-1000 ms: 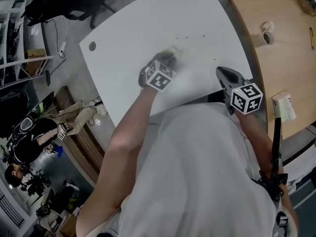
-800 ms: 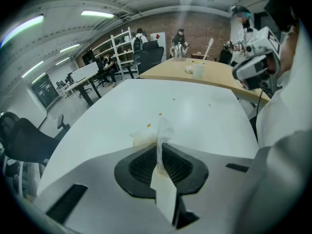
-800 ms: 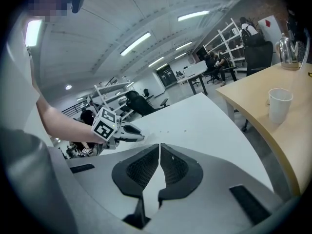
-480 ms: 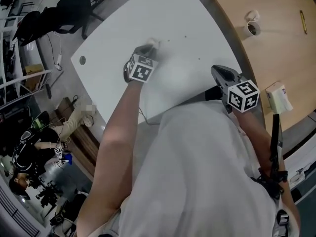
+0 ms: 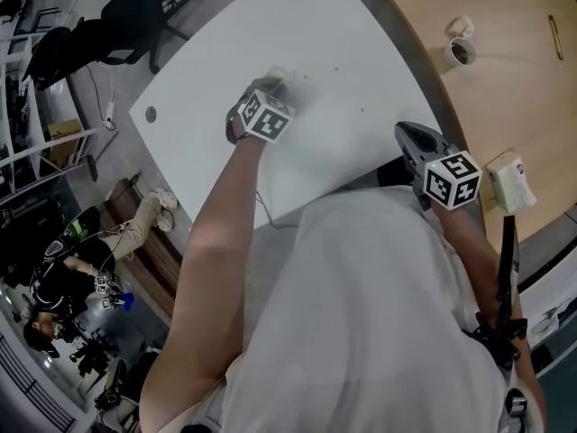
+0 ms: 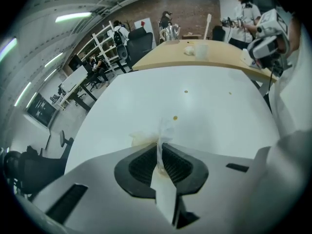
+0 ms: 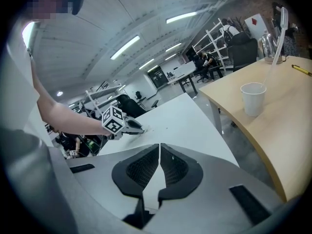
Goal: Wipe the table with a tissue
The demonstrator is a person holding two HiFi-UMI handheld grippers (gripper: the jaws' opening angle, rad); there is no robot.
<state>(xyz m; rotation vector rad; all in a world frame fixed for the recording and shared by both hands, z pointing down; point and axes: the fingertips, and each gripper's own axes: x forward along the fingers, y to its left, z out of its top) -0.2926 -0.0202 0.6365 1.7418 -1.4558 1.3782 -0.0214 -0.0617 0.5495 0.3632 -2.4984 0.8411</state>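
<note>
My left gripper (image 5: 274, 83) is shut on a white tissue (image 5: 282, 76) and points steeply down at the white table (image 5: 216, 61). In the left gripper view the tissue (image 6: 159, 152) is pinched between the pads, and its crumpled end lies on the table (image 6: 214, 111) just past the jaws of the left gripper (image 6: 160, 154). A small yellowish spot (image 6: 175, 117) sits a little beyond it. My right gripper (image 5: 410, 135) hovers at the table's near right edge, apart from the tissue. The right gripper (image 7: 159, 162) is shut with nothing between its pads.
A wooden table (image 5: 505, 79) adjoins on the right, with a paper cup (image 5: 462, 52), a pen (image 5: 553, 39) and a tissue box (image 5: 510, 180) on it. A black office chair (image 5: 135, 16) stands beyond the white table's far left corner. People and shelves fill the floor at left.
My left gripper has slid the tissue leftward over the white table, away from the small spots. The right gripper has stayed by the near right edge, shifting only slightly.
</note>
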